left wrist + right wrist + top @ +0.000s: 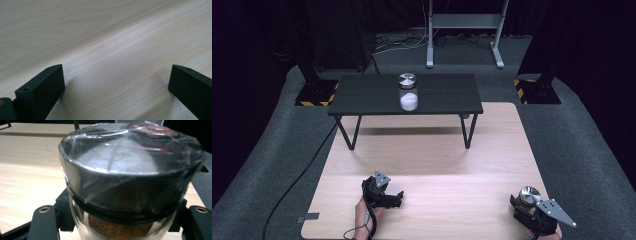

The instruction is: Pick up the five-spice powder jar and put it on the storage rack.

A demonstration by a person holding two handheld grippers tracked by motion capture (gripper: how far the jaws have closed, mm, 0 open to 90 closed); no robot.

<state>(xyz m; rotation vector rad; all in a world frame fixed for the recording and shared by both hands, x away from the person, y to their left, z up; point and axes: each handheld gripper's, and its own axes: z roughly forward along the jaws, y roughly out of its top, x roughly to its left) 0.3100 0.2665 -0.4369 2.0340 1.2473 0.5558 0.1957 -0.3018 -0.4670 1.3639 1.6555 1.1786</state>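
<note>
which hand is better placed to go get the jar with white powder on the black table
Left. The left tongs are open and hold nothing, resting on the wooden table. The right tongs already grip a brown-filled jar.

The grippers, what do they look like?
Both are black. The left gripper has blocky fingers with small holes, a small grey plate on top and a black cable trailing back. The right gripper carries a larger grey three-cornered plate.
</note>
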